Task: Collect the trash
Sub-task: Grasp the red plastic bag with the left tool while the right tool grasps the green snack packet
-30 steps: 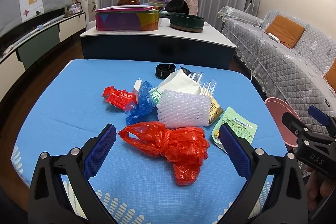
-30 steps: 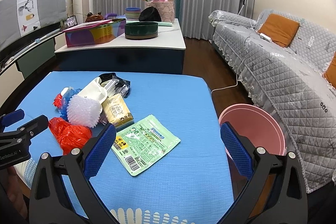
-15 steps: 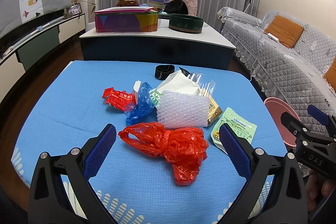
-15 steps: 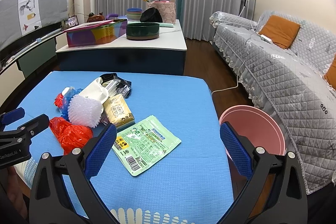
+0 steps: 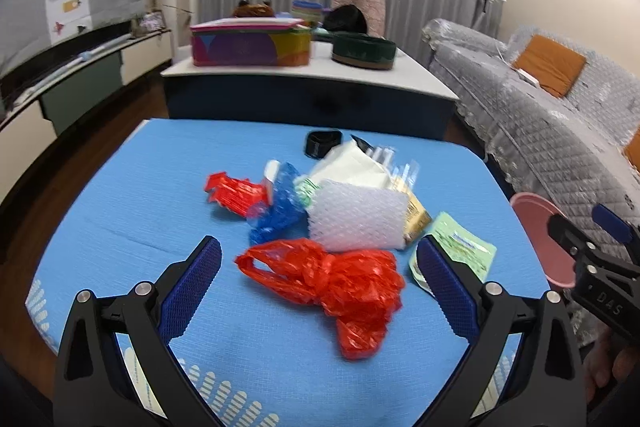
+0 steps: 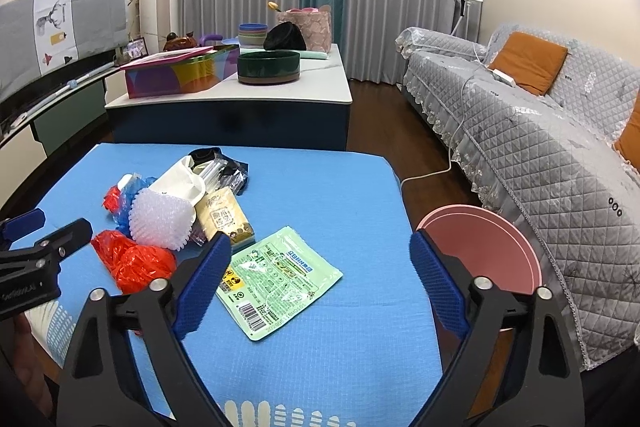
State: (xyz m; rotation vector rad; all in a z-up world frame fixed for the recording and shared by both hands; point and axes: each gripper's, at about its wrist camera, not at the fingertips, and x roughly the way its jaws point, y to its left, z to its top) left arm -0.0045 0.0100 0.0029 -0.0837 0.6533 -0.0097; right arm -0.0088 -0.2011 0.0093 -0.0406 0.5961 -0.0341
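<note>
Trash lies in a heap on the blue table (image 5: 120, 211): a crumpled red plastic bag (image 5: 336, 279), white foam netting (image 5: 358, 217), a blue plastic bag (image 5: 280, 203), a red wrapper (image 5: 232, 189) and a green flat packet (image 6: 280, 277). My left gripper (image 5: 320, 285) is open, its jaws wide on either side of the red bag without touching it. My right gripper (image 6: 320, 277) hovers over the green packet with its jaws closing; the pads press on nothing. A pink bin (image 6: 492, 239) stands beside the table's right edge.
A low white-topped cabinet (image 6: 280, 95) behind the table carries a colourful box (image 6: 180, 73) and a dark round tin (image 6: 268, 67). A grey quilted sofa (image 6: 540, 147) runs along the right. A TV bench lines the left wall.
The right gripper's jaws have narrowed a little over the green packet. The left gripper and the trash have kept still.
</note>
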